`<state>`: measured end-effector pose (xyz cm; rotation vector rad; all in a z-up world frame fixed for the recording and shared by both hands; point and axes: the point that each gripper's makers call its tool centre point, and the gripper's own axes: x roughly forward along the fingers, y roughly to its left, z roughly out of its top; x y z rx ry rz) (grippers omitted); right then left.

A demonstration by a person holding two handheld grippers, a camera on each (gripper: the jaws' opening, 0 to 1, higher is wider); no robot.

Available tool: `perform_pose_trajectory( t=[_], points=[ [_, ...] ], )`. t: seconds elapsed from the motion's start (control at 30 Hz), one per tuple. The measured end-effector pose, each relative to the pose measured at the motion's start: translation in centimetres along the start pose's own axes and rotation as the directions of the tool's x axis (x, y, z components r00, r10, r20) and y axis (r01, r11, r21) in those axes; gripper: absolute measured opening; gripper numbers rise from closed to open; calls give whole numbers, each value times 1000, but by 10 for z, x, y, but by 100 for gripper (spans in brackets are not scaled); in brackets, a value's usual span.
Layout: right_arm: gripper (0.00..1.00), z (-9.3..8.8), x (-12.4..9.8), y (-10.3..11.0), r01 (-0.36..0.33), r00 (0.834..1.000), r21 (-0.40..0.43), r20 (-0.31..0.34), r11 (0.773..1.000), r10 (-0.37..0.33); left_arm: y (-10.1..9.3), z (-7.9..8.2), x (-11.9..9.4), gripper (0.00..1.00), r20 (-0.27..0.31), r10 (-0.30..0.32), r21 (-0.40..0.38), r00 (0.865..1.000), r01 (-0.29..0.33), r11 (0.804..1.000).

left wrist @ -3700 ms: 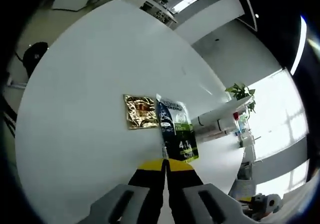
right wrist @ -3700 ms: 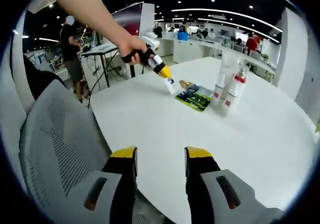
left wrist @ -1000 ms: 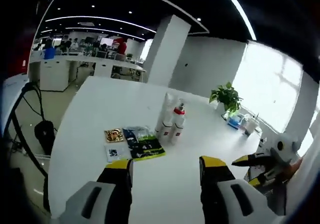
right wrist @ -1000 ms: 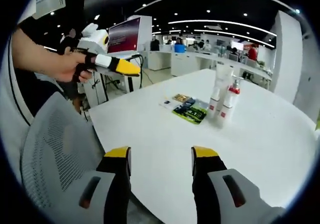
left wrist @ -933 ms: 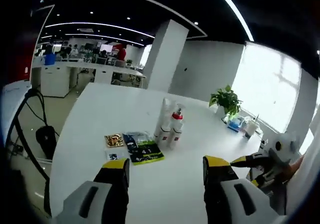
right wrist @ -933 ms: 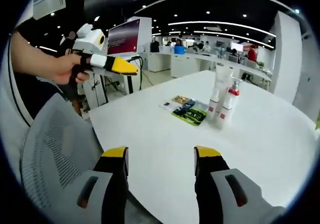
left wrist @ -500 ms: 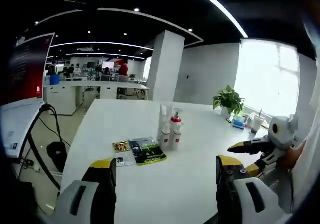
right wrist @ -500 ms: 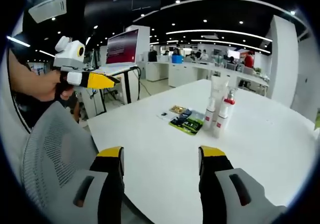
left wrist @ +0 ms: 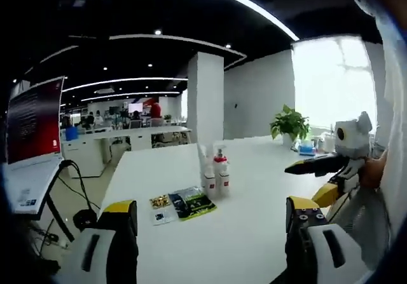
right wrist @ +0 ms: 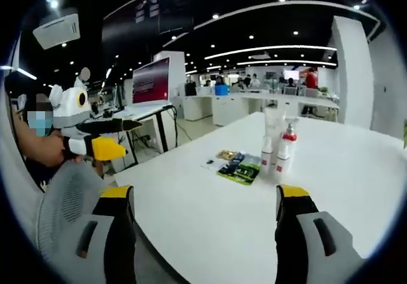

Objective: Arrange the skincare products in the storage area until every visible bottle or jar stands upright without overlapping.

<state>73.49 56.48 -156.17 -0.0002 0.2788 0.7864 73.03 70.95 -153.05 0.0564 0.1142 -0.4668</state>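
While both claws [left wrist: 210,214] [right wrist: 203,198] gape released, bottles [right wrist: 276,147] upright, sachets [right wrist: 235,166] flat beside.

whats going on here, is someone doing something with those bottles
A person holds a gripper in each hand, and neither touches anything at this moment. The left gripper and the right gripper are both open and held back from the white table. On the table, the bottles stand upright close together, with flat sachets lying beside them. The right gripper is also in the left gripper view, off the table's side.
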Motion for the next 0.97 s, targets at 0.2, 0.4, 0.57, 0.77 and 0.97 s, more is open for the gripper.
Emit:
perform_pose_trajectory(
  t=[0.2, 0.4, 0.57, 0.77, 0.97],
  points=[
    [91, 13, -4, 0, -14, 997, 59, 75, 998, 10, 8, -3, 1, 100, -17, 13, -10, 1000, -14, 1000],
    [88, 11, -3, 1, -16, 998, 58, 63, 998, 12, 34, -9, -3, 100, -43, 54, 2, 998, -54, 999],
    [87, 9, -2, 0, -10, 999, 53, 53, 999, 7, 46, -12, -5, 100, -23, 60, -9, 998, -60, 998],
    [85, 8, -2, -2, 3, 999, 53, 47, 999, -5, 47, -18, -4, 100, -25, 57, -43, 998, -58, 997],
    [83, 6, -3, -7, 25, 999, 70, 37, 997, -28, 41, -25, -2, 100, -65, 48, -35, 997, -50, 998]
  ],
)
